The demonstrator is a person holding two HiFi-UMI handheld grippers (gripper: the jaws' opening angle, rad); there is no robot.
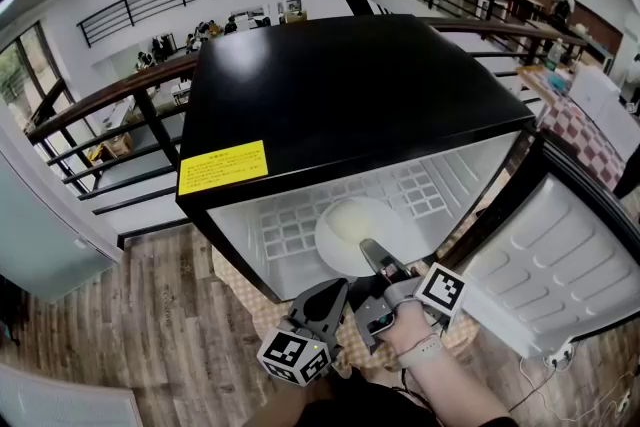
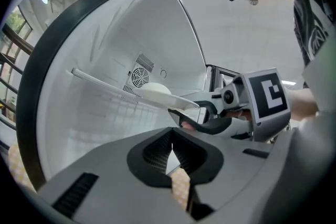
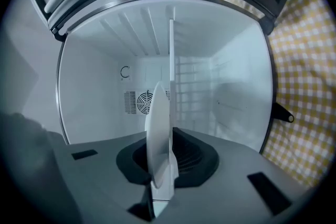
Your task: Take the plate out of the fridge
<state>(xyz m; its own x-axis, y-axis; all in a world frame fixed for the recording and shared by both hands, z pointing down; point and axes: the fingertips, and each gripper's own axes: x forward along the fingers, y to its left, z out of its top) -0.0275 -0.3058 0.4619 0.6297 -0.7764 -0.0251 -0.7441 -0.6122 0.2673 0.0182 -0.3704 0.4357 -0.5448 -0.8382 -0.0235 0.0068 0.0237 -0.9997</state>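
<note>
Plate [image 1: 352, 230], white, lies on the wire shelf [image 1: 285, 233] inside the open fridge [image 1: 350, 95]. The right gripper [image 1: 372, 255] is clamped on its near rim. The left gripper [image 1: 335, 293] is just beside, jaws together, holding nothing.

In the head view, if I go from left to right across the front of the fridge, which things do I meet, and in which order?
yellow label → white plate → open fridge door
</note>
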